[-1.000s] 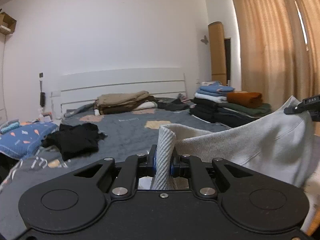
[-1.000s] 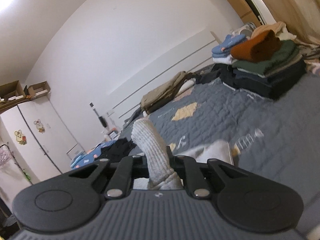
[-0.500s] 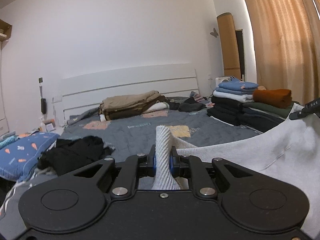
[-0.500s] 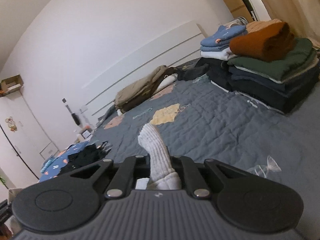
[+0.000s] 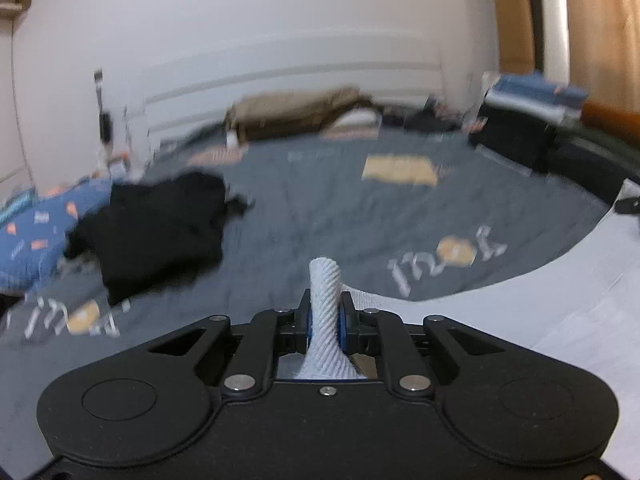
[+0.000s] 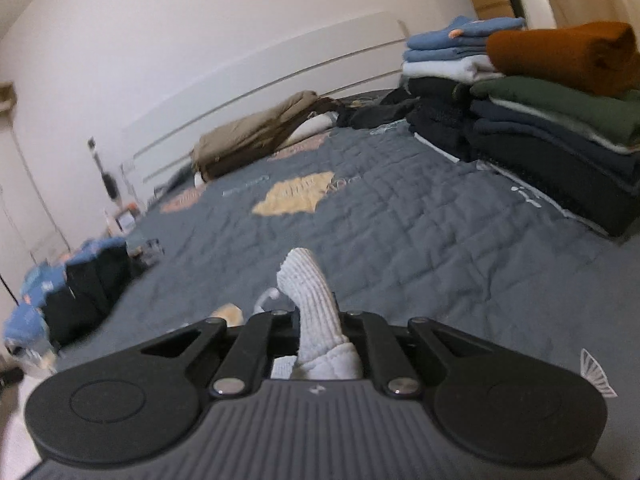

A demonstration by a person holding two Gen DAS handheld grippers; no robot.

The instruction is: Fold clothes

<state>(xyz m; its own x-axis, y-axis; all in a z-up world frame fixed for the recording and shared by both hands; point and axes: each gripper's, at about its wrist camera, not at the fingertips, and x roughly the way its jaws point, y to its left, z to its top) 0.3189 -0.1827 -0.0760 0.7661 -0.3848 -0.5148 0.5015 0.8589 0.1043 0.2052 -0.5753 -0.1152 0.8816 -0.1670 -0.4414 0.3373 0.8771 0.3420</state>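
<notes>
Both black two-finger grippers are clamped on ribbed edges of one pale grey knit sweatshirt [image 5: 560,320]: the left gripper [image 5: 325,320] pinches a fold of ribbing between its blue pads, and the right gripper [image 6: 318,328] holds a similar ribbed tuft. From the left pinch the soft cloth sweeps away to the near right, over the dark grey quilted bedspread [image 6: 400,232].

It looks light and limp, sagging between the holds, so it should drape wherever it is laid. The thicker ribbed hem, I judge, is the surest place to grip and unlikely to slip.

Pale lettering printed on the bedspread [image 5: 444,260] is too blurred to read. Farther left lies a crumpled black garment [image 5: 160,224]; far right stands a stack of folded clothes [image 6: 540,92].
</notes>
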